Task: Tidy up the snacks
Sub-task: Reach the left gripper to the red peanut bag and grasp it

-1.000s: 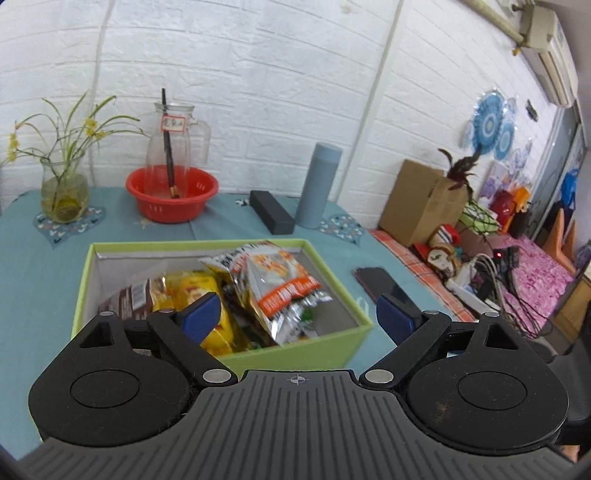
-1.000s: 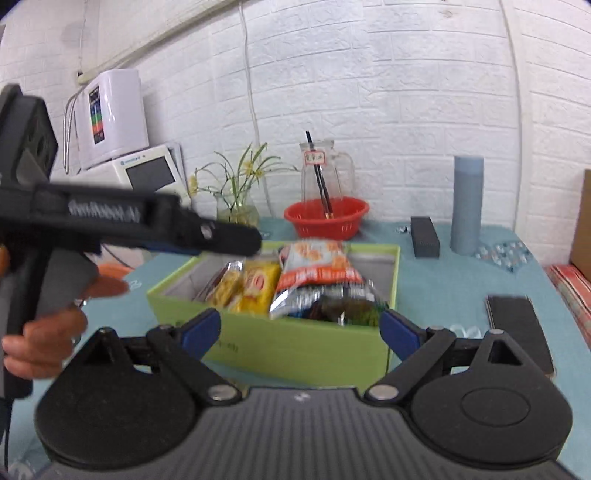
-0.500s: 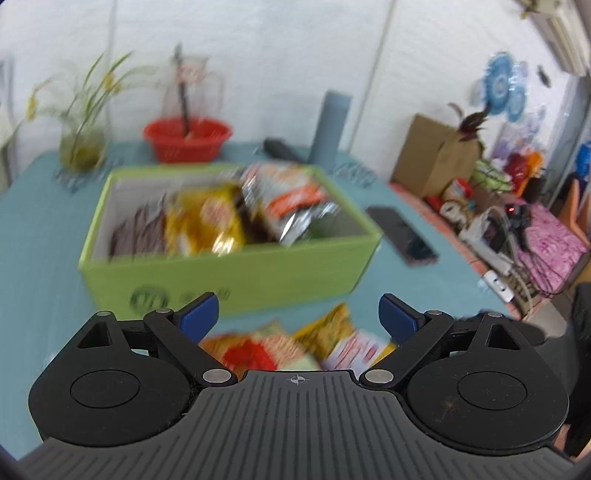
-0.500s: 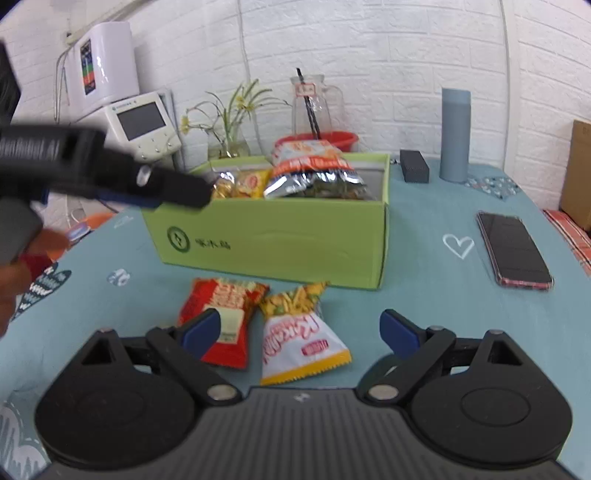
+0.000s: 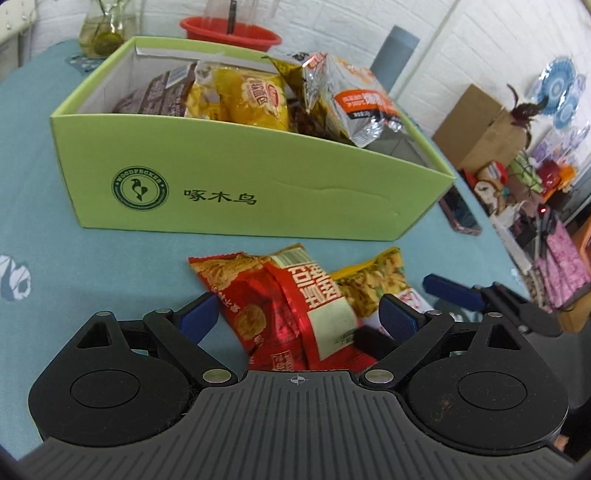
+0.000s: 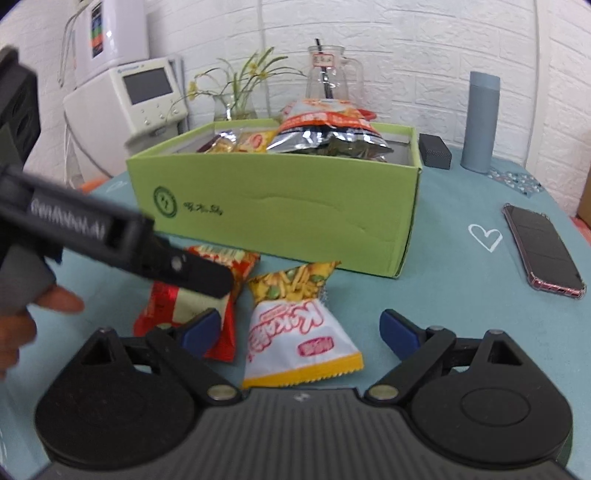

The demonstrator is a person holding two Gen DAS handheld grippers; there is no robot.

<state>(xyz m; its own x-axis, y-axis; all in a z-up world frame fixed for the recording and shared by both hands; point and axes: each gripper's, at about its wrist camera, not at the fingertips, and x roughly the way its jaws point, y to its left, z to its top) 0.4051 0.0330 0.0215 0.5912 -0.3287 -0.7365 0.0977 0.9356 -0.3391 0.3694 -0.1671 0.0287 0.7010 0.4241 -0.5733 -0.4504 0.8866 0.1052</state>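
- The left gripper [image 5: 301, 317] sits low over the teal tablecloth [image 5: 33, 206], its blue-tipped fingers spread wide to either side of a red snack packet [image 5: 280, 306]. The jaws are apart and not pressing the packet.
- The right gripper [image 6: 301, 332] is also spread open, holding nothing, with a yellow-and-white snack packet [image 6: 295, 325] lying on the cloth between its fingers.
- The two packets lie side by side, touching or slightly overlapping, the red one to the left, both just in front of the box.
- In the right wrist view, the left gripper's black body crosses the left side above the red packet, with a hand [image 6: 22, 317] partly visible on its handle.
- Behind the packets stands an open green cardboard box [image 6: 280, 206] holding several snack bags.
- A phone [image 6: 543, 251] lies face up on the cloth, to the right of the box.
- Farther back, near the white brick wall, are a grey bottle [image 6: 482, 122], a small black case [image 6: 435, 150], a glass pitcher [image 6: 327, 77], a red bowl [image 5: 231, 31] and a vase of yellow flowers [image 6: 238, 92].
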